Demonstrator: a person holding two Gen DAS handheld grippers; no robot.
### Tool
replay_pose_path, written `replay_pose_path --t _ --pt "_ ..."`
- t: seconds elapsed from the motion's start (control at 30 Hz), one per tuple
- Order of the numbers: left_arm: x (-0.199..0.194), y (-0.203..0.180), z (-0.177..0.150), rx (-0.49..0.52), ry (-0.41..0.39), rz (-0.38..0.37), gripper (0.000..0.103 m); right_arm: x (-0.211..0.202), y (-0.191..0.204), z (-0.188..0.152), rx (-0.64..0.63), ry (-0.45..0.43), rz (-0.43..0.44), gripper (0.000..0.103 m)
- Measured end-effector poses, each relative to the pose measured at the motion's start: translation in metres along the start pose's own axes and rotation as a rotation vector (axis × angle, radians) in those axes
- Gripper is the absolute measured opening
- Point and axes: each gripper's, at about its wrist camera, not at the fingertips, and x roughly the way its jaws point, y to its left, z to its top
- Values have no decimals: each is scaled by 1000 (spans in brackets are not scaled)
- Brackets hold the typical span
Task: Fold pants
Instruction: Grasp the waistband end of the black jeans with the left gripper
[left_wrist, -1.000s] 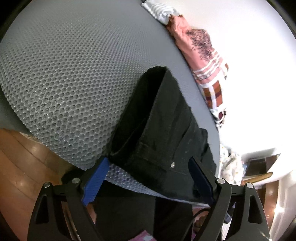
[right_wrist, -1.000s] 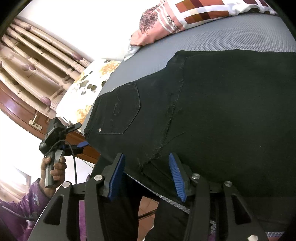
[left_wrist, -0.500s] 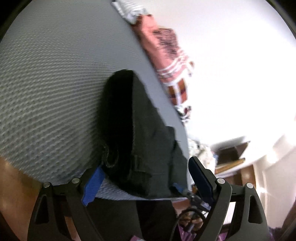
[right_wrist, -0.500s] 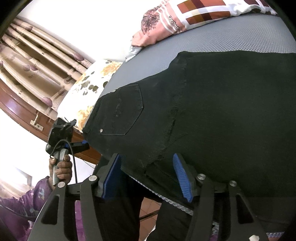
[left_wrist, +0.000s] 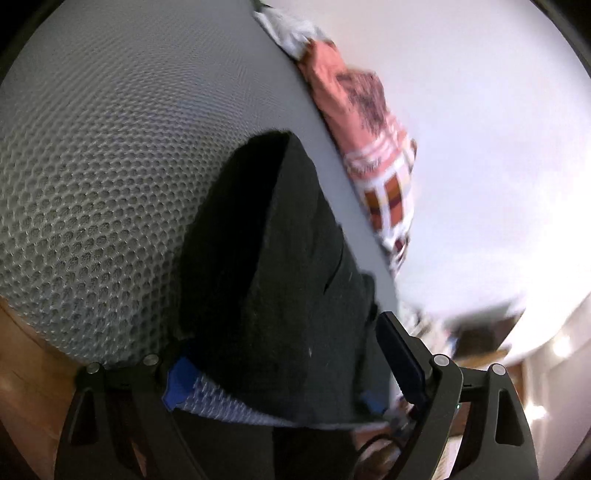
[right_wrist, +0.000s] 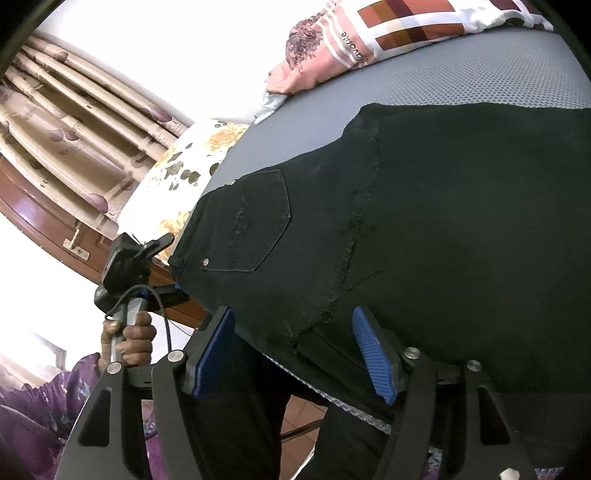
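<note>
The black pants (right_wrist: 424, 229) lie folded on the grey mesh mattress (right_wrist: 480, 77), back pocket up, reaching to its near edge. My right gripper (right_wrist: 295, 350) is at that near edge and its jaws are opening. The hem of the pants lies between the blue pads, which do not press on it. In the left wrist view the pants (left_wrist: 280, 277) run away from me as a narrow dark stack. My left gripper (left_wrist: 288, 369) stands wide open around their near end without pinching. The right wrist view shows the left gripper (right_wrist: 168, 267) by the waistband, held by a hand (right_wrist: 129, 339).
A pink and checked garment (left_wrist: 369, 122) lies bunched along the far edge of the mattress (left_wrist: 92, 166) by the white wall. A floral pillow (right_wrist: 184, 173) and a wooden headboard (right_wrist: 44, 221) sit beyond the waistband end. Wooden floor (left_wrist: 22, 369) shows below the mattress edge.
My right gripper's jaws have spread wider around the hem. The left gripper has swung and come closer to the waistband end, staying wide open. The pants have not moved.
</note>
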Motion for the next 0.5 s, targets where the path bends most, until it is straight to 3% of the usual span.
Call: replay_pose_path --t 0.07,0.1,0.17,0.27,0.37,0.5 --pt "2 1 3 -17 7 36 68 0 0 0 0 0 1 63" --pt "4 -2 4 7 23 98 61 0 -1 0 0 0 2 63" --pt "3 0 5 10 33 148 40 0 -1 0 0 -1 1 63" --pt "6 6 7 -8 52 158 32 0 -1 0 -2 -1 4 64" --pt "7 -2 4 48 47 209 29 1 0 1 -4 -1 5 65" --pt "7 -26 1 107 19 209 27 1 -2 2 -2 -2 8 65"
